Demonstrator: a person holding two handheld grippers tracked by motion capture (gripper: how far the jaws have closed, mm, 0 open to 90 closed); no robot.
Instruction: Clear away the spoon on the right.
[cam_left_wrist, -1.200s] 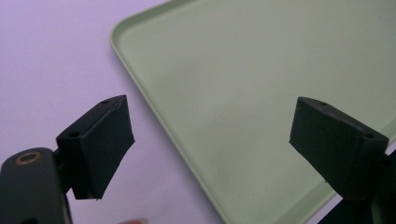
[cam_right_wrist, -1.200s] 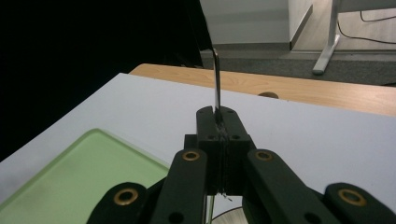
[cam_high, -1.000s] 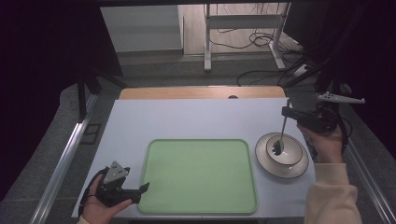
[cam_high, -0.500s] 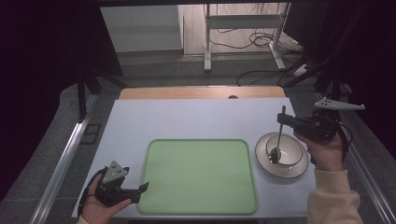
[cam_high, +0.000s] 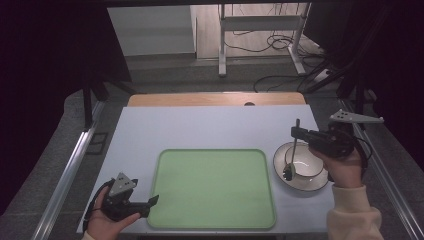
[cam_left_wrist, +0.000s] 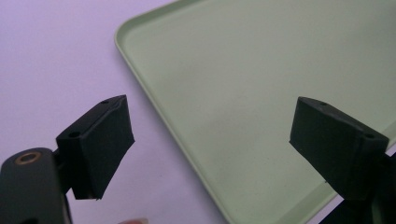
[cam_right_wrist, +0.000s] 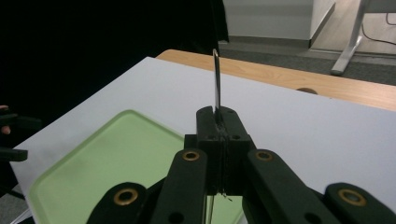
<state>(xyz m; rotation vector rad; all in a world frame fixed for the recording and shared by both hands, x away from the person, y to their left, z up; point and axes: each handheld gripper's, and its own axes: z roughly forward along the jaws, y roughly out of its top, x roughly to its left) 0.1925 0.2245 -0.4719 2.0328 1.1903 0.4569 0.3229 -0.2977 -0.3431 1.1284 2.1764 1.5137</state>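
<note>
Tray (cam_high: 212, 187) mid-table (cam_high: 200, 127); bowl (cam_high: 302, 172) just right of it.

Both tongs are black. The left tongs (cam_high: 150, 201) carry a grey three-cornered plate and end in blocky black rubber pads (cam_left_wrist: 100, 140) with small round holes. The right tongs (cam_right_wrist: 217, 122) show brass-ringed pivots along black link bars, a grey plate and a black cable. A cream sleeve (cam_high: 352, 217) with a ribbed cuff covers the right forearm.
</note>
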